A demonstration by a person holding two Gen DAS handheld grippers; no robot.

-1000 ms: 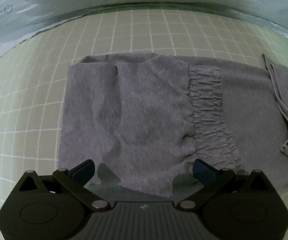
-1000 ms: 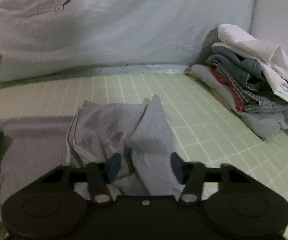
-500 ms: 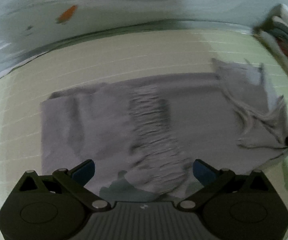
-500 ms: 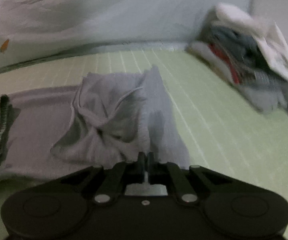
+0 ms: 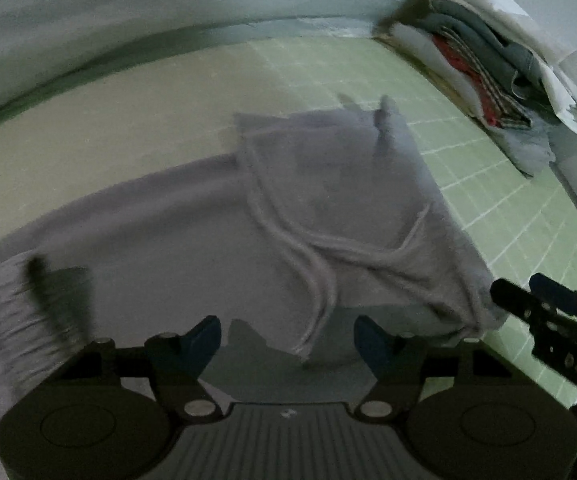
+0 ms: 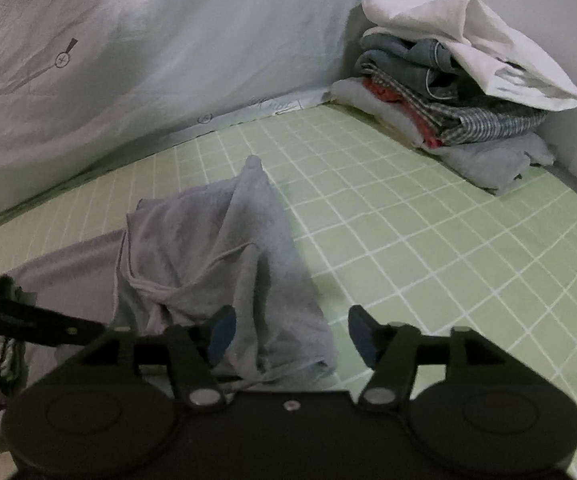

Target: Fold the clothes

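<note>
While both tools hang low over the green checked sheet, the grey garment lies spread out flat just ahead of them, a pair of soft sweat-type trousers by the look of the gathered waistband. That waistband sits off to the left of the left hand-held gripper, partly blurred. Straight ahead of that tool and a little to its right, one end of the garment is folded back over the rest in a loose, rumpled flap, with pale drawcords trailing across it toward the blue pads. The left hand-held gripper has its fingers spread wide and nothing between them; the cloth lies beneath them.

The right hand-held gripper is likewise wide apart and empty. Its left pad is over the near edge of the folded flap, while its right pad hangs above bare sheet. In the left camera's view its dark fingers reach in just at the flap's near right corner.

Far ahead and to the right of both tools, against the corner, a stack of folded clothes rests on the sheet, topped by a white piece. A pale blue printed cloth rises behind everything.
</note>
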